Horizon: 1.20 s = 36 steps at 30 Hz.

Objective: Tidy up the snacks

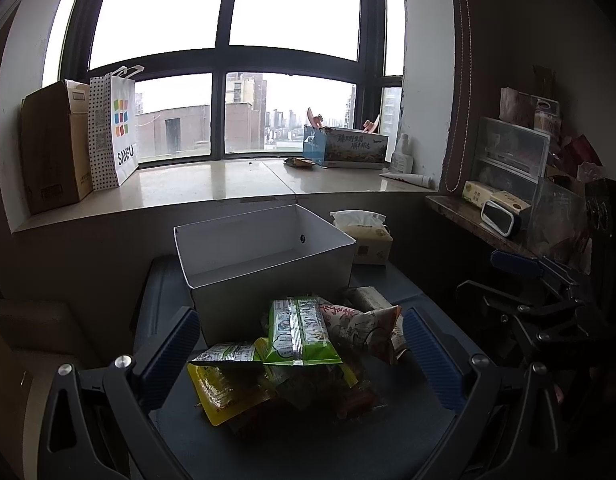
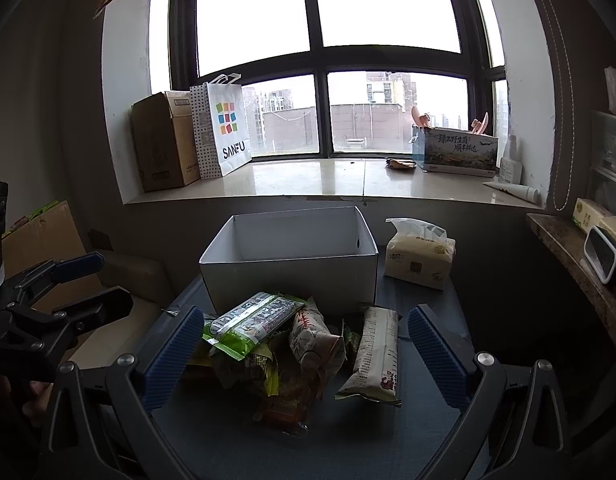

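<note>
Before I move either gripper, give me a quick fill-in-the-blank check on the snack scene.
1. The white box behind the snack pile has ____ inside it.
2. Both the left gripper and the right gripper are ____.
3. The tissue pack sits to the ____ of the box.
4. The topmost packet in the pile is ____.

Missing words: nothing; open; right; green

We see a matt white card box (image 2: 292, 268), smooth-walled, on a matt dark tabletop (image 2: 420, 432). The snack packets (image 1: 298, 330) are glossy, crinkled foil and plastic. Our gripper pads (image 2: 436, 352) look like ribbed blue rubber on matt black plastic. The sill (image 1: 212, 184) is polished, reflective stone.
</note>
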Available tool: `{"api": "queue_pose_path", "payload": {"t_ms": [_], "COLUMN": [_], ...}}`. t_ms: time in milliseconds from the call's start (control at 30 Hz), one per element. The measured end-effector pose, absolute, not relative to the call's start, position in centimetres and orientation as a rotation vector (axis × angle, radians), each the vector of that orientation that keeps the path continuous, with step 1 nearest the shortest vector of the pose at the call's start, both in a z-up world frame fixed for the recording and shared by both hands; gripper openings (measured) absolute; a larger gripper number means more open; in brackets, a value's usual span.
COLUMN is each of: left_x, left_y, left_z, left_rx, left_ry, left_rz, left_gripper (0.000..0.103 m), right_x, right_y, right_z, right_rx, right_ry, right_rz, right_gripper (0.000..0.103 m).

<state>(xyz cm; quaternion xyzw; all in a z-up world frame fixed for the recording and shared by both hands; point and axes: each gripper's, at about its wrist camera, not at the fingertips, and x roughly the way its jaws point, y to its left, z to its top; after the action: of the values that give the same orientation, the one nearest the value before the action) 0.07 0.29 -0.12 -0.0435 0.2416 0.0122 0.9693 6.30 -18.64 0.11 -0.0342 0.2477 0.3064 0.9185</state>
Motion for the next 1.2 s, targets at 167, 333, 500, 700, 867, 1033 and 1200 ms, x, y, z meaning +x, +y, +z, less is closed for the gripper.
{"api": "queue_pose_path", "payload": {"t_ms": [167, 333, 500, 700, 867, 1033, 1200], "left_x": [0.12, 0.13, 0.14, 0.11, 0.13, 0.19, 0.23], "left_y": [0.28, 0.25, 0.28, 0.36, 0.39, 0.49, 0.49], "left_z": [-0.28, -0.32, -0.37, -0.5, -0.56, -0.71, -0.73], "left_rx": [-0.087, -0.087, -0.088, -0.09, -0.093, -0.1, -0.101], "left_ry": [0.491, 0.493, 0.493, 0.496, 0.498, 0.503, 0.502], "left_rz": [0.024, 0.024, 0.024, 0.025, 0.024, 0.017, 0.013], "left_gripper": [0.103, 0.103, 0.103, 0.103, 0.103, 0.103, 0.103], "right_x": [6.32, 6.31, 6.25, 6.23, 6.25, 6.17, 6.18], "right_y": [-18.72, -18.7, -18.65, -18.55, -18.49, -18.49, -18.42], "right_z": [0.07, 0.08, 0.02, -0.02, -0.1, -0.12, -0.1], "right_rx": [-0.068, -0.069, -0.074, -0.075, -0.078, -0.081, -0.082], "right_ry": [0.51, 0.51, 0.512, 0.515, 0.518, 0.518, 0.518], "right_rz": [0.627, 0.628, 0.629, 0.63, 0.63, 0.631, 0.632], "right_gripper": [0.103, 0.103, 0.103, 0.103, 0.103, 0.103, 0.103]}}
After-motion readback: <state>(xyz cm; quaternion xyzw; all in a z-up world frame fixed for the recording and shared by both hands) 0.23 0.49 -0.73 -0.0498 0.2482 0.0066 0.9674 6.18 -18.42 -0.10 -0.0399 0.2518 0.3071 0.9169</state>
